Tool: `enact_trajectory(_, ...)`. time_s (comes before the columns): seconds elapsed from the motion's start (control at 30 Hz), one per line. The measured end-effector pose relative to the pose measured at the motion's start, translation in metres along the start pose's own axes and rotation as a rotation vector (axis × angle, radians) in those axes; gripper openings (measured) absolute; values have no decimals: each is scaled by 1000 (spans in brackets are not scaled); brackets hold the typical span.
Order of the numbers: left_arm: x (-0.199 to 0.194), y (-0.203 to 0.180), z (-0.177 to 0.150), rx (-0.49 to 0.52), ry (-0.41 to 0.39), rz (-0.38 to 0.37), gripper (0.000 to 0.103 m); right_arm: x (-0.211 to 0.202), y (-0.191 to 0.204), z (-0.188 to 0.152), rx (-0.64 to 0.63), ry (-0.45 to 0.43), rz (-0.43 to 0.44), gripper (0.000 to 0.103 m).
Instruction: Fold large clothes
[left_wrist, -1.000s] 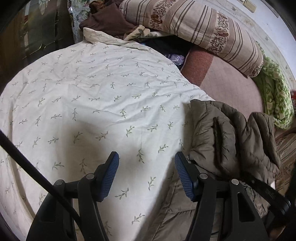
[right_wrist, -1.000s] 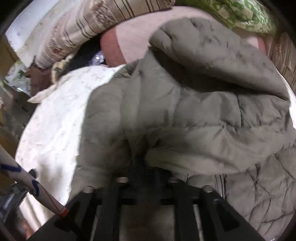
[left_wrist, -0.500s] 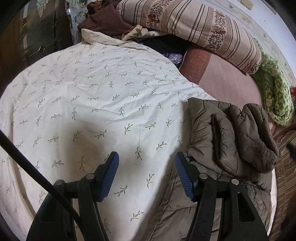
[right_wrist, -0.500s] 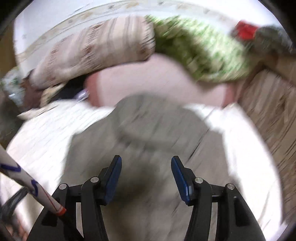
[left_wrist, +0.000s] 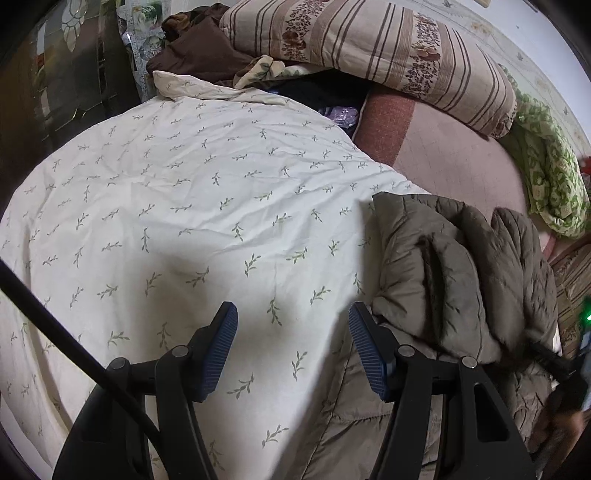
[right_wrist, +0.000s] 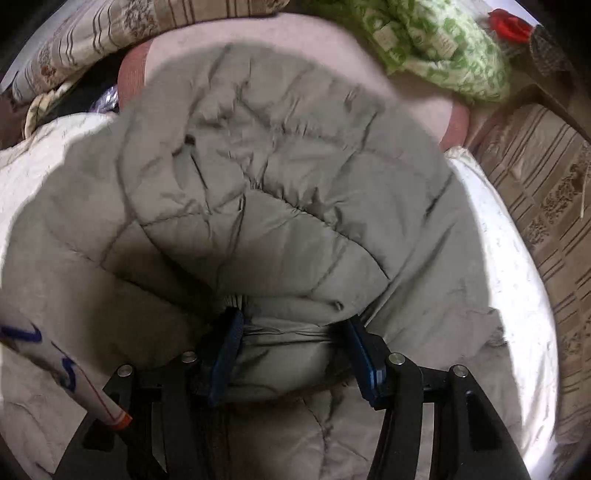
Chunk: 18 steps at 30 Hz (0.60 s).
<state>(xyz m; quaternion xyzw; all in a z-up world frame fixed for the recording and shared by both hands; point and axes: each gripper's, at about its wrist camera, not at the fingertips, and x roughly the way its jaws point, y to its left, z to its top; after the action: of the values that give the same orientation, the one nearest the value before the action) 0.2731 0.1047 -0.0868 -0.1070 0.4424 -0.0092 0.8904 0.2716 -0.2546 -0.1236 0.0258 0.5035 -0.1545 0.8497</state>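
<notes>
An olive quilted puffer jacket (left_wrist: 461, 280) lies bunched on a cream leaf-print duvet (left_wrist: 184, 221), at the right of the left wrist view. It fills the right wrist view (right_wrist: 277, 184). My left gripper (left_wrist: 291, 343) is open and empty above the duvet, just left of the jacket's edge. My right gripper (right_wrist: 291, 354) is open, its jaws wide, with a fold of the jacket lying between the blue pads (right_wrist: 227, 350). The pads do not clamp it.
A striped pillow (left_wrist: 369, 48) and brown clothes (left_wrist: 199, 55) lie at the head of the bed. A green patterned blanket (left_wrist: 546, 177) lies at the right on a pink sheet (left_wrist: 443, 155). A patterned mat (right_wrist: 546, 192) lies beside the bed.
My right gripper was shut on the jacket, opened and pulled back, and now is low over the jacket again with a fold between its open jaws. The left gripper barely moved.
</notes>
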Motion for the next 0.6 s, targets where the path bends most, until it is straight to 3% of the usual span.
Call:
enact_trajectory(0.13, -3, 2, 1, -17, -11, 2, 62, -59, -3, 11, 33, -174, 1, 59)
enact_trajectory(0.23, -1, 3, 0, -20, -7, 9, 62, -83, 17, 24, 7, -248, 17, 59)
enact_trajectory(0.37, 0, 2, -1, -11, -1, 14, 62, -68, 58, 44, -29, -202, 96, 59)
enact_trajectory(0.43, -1, 2, -1, -12, -11, 17, 62, -39, 83, 49, -61, -128, 135, 59)
enact_trajectory(0.53, 1, 4, 0, -17, -6, 13, 62, 3, 113, 41, -78, -7, 144, 63)
enact_trajectory(0.6, 3, 5, 2, -21, 6, 2, 62, 16, 121, 40, -98, 8, 113, 66)
